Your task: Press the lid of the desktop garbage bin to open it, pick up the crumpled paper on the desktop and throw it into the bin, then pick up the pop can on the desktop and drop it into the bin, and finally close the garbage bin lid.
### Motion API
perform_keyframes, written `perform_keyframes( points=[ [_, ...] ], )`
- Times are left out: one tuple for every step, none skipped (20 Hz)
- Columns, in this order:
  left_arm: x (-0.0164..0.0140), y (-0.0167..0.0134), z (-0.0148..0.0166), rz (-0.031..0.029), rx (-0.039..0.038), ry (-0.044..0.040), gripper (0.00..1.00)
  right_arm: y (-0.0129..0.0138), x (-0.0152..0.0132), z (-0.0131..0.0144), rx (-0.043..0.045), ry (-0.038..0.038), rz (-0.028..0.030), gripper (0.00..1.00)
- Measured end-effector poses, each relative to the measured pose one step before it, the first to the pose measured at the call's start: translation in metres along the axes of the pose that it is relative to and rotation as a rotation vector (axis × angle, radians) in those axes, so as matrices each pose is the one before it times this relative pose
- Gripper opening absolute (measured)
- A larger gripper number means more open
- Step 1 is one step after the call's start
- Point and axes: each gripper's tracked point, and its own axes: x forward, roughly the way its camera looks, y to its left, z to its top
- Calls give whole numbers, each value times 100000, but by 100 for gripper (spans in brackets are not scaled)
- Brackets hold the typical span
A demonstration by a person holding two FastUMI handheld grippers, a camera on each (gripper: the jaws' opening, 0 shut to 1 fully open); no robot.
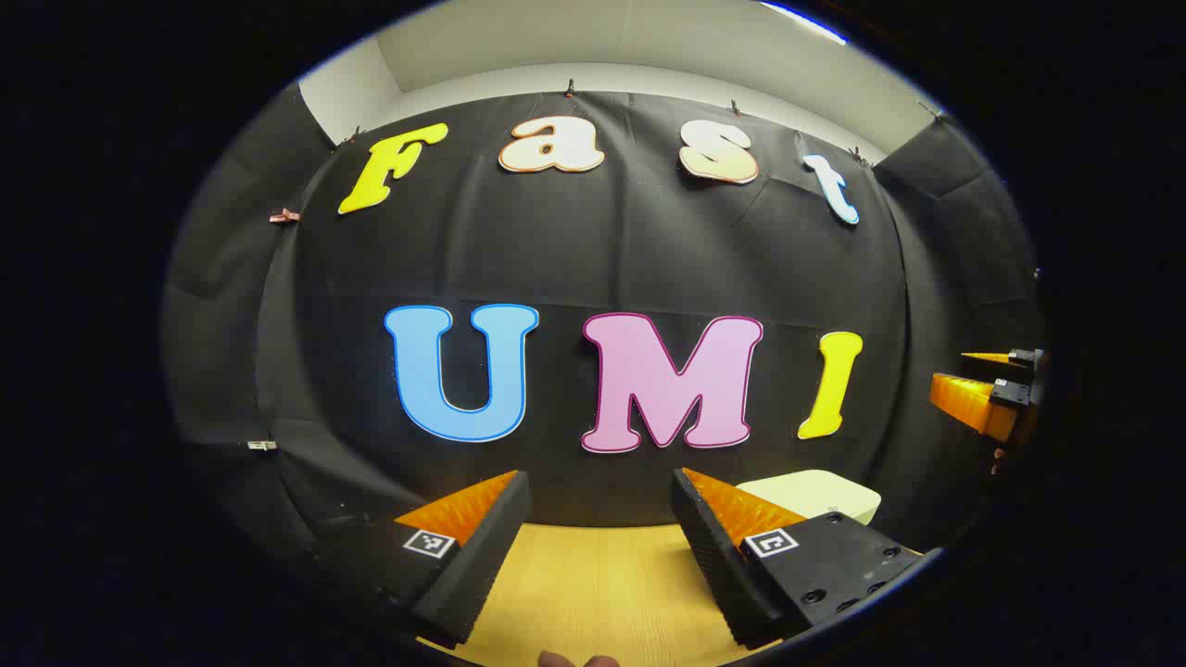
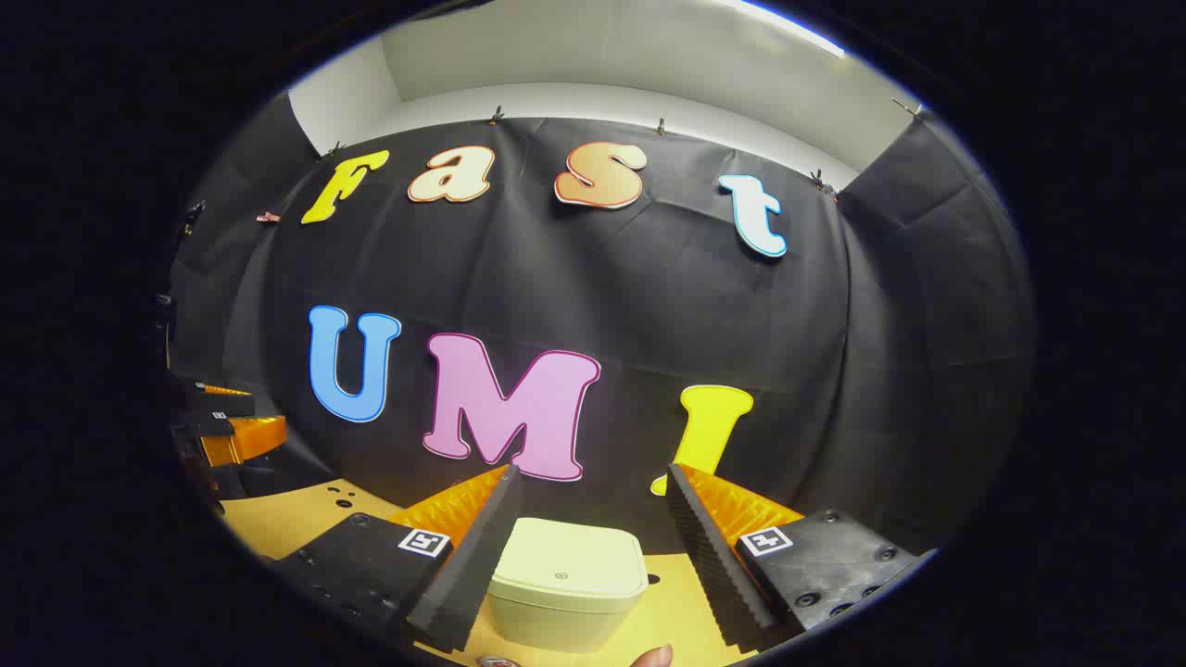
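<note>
Right gripper (image 2: 588,542) spread apart, bin (image 2: 567,584) lower centre, lid shut. Left gripper (image 1: 602,537) apart over counter (image 1: 593,593). Lid likely stiff, light plastic; press top centre.

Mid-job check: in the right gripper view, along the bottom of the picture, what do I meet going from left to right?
The other gripper at the far left edge, then the bare light wooden desktop, this gripper's own left finger, the pale cream bin with its lid closed between the open fingers, then its right finger.

dim booth | ceiling light strip glares | sharp centre | fisheye-bent edges
</note>
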Motion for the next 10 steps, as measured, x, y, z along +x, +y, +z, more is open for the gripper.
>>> perform_keyframes(
  points=[
    [20,-58,-47,-97,220,125,98,139,56,-89,-484,17,317,97],
    [92,-45,84,74,139,57,98,-61,91,-54,-583,-133,72,97],
    [-13,149,-67,274,113,77,98,121,122,-41,-504,-86,306,97],
    [41,108,86,422,-50,-119,98,137,108,-69,-191,11,445,97],
    [3,61,-65,383,-130,2,98,143,89,-138,0,191,521,97],
    [60,1,50,167,-108,143,98,178,194,-26,192,239,695,97],
    [80,-94,-138,219,28,255,98,169,104,-29,190,21,572,96],
    [67,-9,33,172,85,343,98,39,254,121,-112,-563,454,97],
    [93,-198,-77,-386,267,287,98,-7,141,179,-554,-572,141,97],
    [38,-92,113,-337,390,-39,98,79,134,-77,-586,-269,390,97]
  ],
)
